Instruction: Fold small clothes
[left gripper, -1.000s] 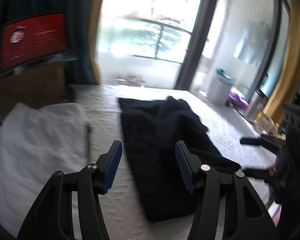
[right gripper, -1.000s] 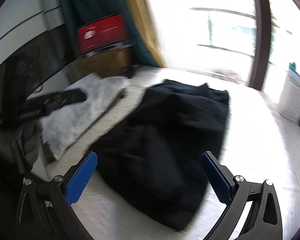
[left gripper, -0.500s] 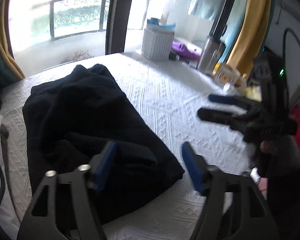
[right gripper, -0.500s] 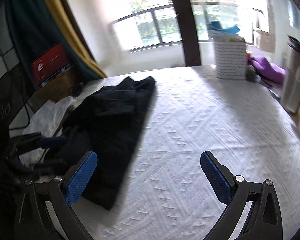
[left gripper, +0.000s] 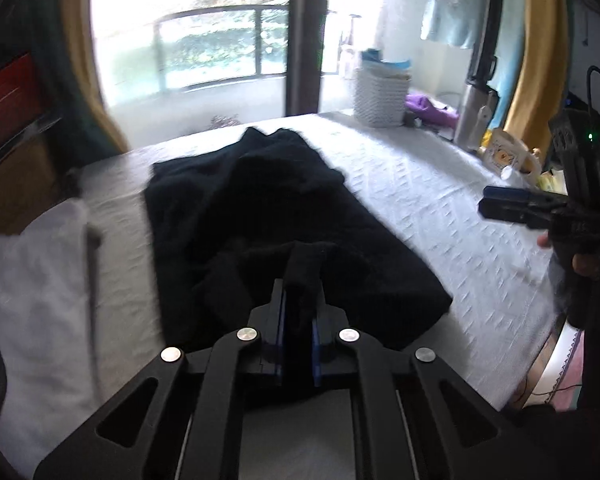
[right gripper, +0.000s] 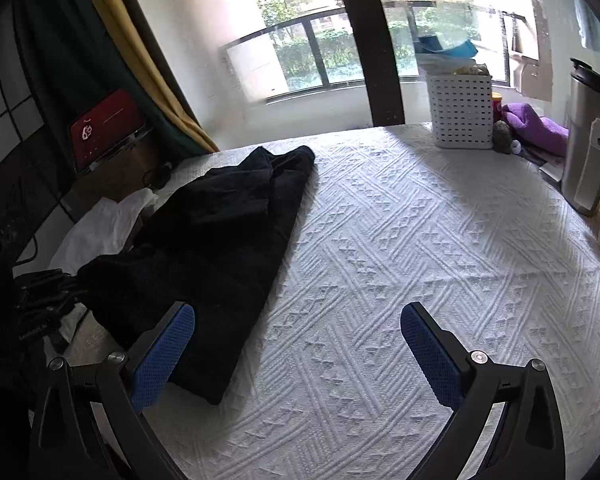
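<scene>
A black garment (left gripper: 260, 208) lies crumpled lengthwise on the white textured bed cover (left gripper: 440, 208). My left gripper (left gripper: 300, 284) sits at the garment's near end, its jaws closing with a raised fold of the black cloth pinched between the blue pads. In the right wrist view the garment (right gripper: 220, 232) is on the left, and my right gripper (right gripper: 298, 312) stands open above bare cover beside its near corner, holding nothing. A hand holds the right gripper (left gripper: 512, 208) at the right of the left wrist view. The left gripper (right gripper: 48, 284) shows dimly at the far left edge.
A white cloth (left gripper: 32, 280) lies left of the garment. At the bed's far right stand a white perforated basket (right gripper: 460, 112), a purple item (right gripper: 540, 128) and a steel flask (right gripper: 588, 140). A red screen (right gripper: 104, 128) sits on a box at the back left.
My left gripper's jaws went from wide apart to pinched on a fold at the garment's near end. The right gripper swung right off the garment, then held still.
</scene>
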Tool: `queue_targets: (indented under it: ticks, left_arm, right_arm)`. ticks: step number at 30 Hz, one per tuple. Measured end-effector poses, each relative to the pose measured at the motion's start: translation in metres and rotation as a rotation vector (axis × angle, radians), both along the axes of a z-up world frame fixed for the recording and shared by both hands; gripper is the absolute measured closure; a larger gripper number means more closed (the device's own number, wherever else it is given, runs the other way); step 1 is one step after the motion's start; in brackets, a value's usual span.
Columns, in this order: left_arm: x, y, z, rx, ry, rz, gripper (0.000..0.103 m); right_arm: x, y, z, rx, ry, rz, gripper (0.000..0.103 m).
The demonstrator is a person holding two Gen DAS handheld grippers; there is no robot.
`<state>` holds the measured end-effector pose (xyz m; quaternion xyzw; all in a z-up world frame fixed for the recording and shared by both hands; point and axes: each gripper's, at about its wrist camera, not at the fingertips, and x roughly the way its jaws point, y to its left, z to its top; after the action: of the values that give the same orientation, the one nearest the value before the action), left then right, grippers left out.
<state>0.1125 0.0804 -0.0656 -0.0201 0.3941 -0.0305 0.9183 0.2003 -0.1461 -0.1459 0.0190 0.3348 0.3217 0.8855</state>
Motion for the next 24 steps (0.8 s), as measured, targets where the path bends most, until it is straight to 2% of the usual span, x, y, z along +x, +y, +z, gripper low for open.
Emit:
queue_targets:
  ticks: [4, 8, 11, 13, 14, 15, 18, 19, 21, 24]
  left_arm:
    - [-0.021, 0.021, -0.017, 0.0, 0.052, 0.06, 0.095]
    - [-0.028, 0.025, -0.04, -0.044, 0.127, 0.054, 0.094]
    - [-0.031, 0.027, -0.039, -0.066, 0.129, 0.053, 0.09]
    - [-0.033, 0.035, -0.029, -0.077, 0.105, 0.078, 0.068]
    - [-0.034, 0.039, -0.024, -0.067, 0.086, 0.092, 0.052]
    - [-0.036, 0.043, -0.016, -0.062, 0.06, 0.102, 0.047]
    - [-0.031, 0.045, 0.005, 0.005, -0.015, 0.083, 0.046]
    - [-0.026, 0.042, 0.011, 0.062, -0.044, 0.078, 0.046]
    - [-0.012, 0.041, 0.016, 0.12, -0.058, 0.07, 0.046]
    - [0.017, 0.038, 0.021, 0.1, -0.072, 0.028, 0.046]
  right_arm:
    - [-0.004, 0.016, 0.0, -0.008, -0.001, 0.037, 0.0]
    - [-0.005, 0.035, -0.004, -0.036, 0.011, 0.073, 0.0]
    - [-0.006, 0.046, -0.006, -0.054, 0.017, 0.096, 0.0]
    - [-0.005, 0.049, -0.007, -0.057, 0.018, 0.102, 0.0]
    - [-0.005, 0.051, -0.007, -0.055, 0.019, 0.103, 0.0]
    - [-0.003, 0.052, -0.006, -0.054, 0.019, 0.103, 0.0]
    - [0.001, 0.055, -0.005, -0.049, 0.019, 0.106, 0.0]
    - [0.003, 0.055, -0.005, -0.047, 0.02, 0.106, 0.0]
    - [0.008, 0.055, -0.004, -0.044, 0.019, 0.104, 0.0]
    - [0.018, 0.055, 0.0, -0.045, 0.01, 0.094, 0.0]
